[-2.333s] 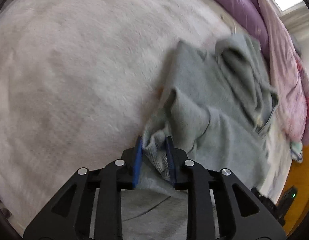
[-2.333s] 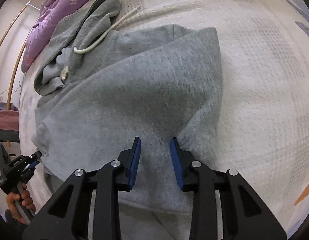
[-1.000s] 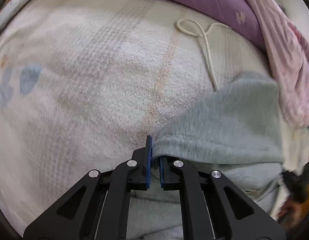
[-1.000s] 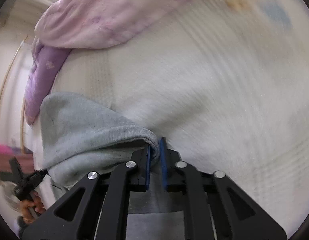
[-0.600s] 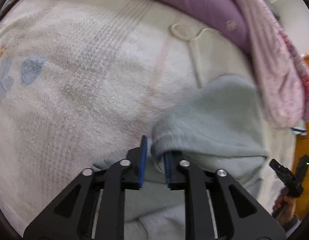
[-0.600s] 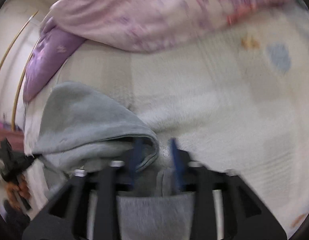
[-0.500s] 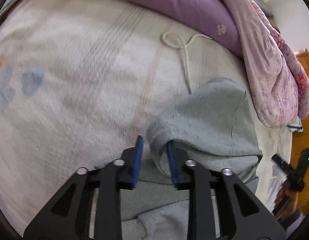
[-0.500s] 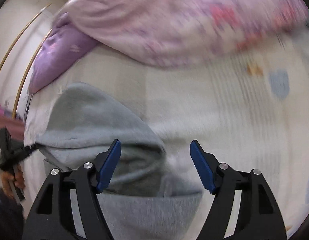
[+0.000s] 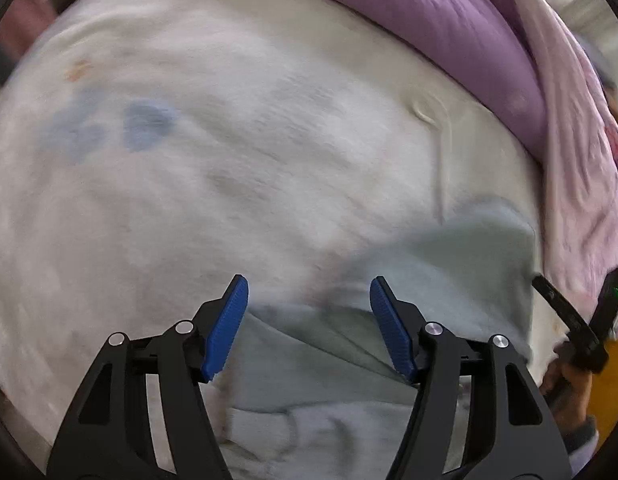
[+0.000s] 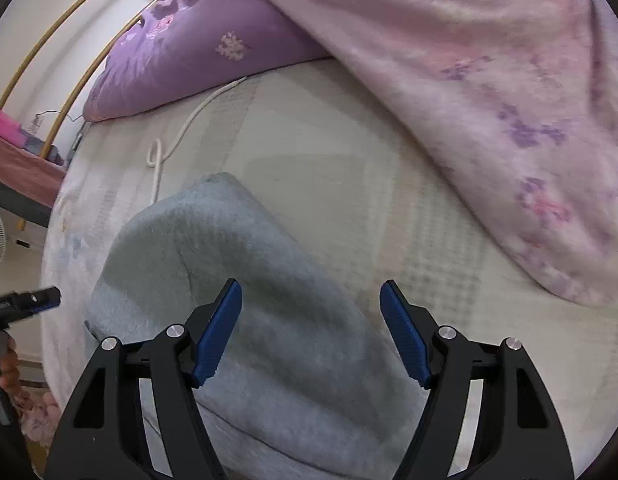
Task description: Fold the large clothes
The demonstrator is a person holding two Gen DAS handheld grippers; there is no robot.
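Now your left gripper [image 9: 309, 322] is letting go: its blue pads [image 9: 225, 326] are spreading apart, and although the folded edge of the grey hoodie [image 9: 441, 280] shows between and beyond them at the lower middle of the left wrist frame, neither pad presses on cloth. Your right gripper [image 10: 311, 330] stands wide and released too, its pads clear of the fabric, with the hoodie [image 10: 237, 264] spreading from the lower middle up toward the left centre of the right wrist frame.

Out from the claws, the hoodie lies doubled over on the pale fleecy bedcover [image 10: 349, 200], its top layer laid over a lower one whose lighter edge peeks out at the bottom of the left view. A white drawstring [image 10: 177, 136] trails from the garment's far end toward the upper left of the right view, ending near the purple pillow [image 10: 189, 60]. The pink floral quilt [image 10: 489, 100] fills the upper right, well apart from the hoodie.

You appear to be at the end of one fold, with the carried edge set down. The next move, by this look, calls for lifting both claws clear without dragging the top layer, then choosing fresh corners or a side edge for another fold; the loose drawstring likely wants tucking in.
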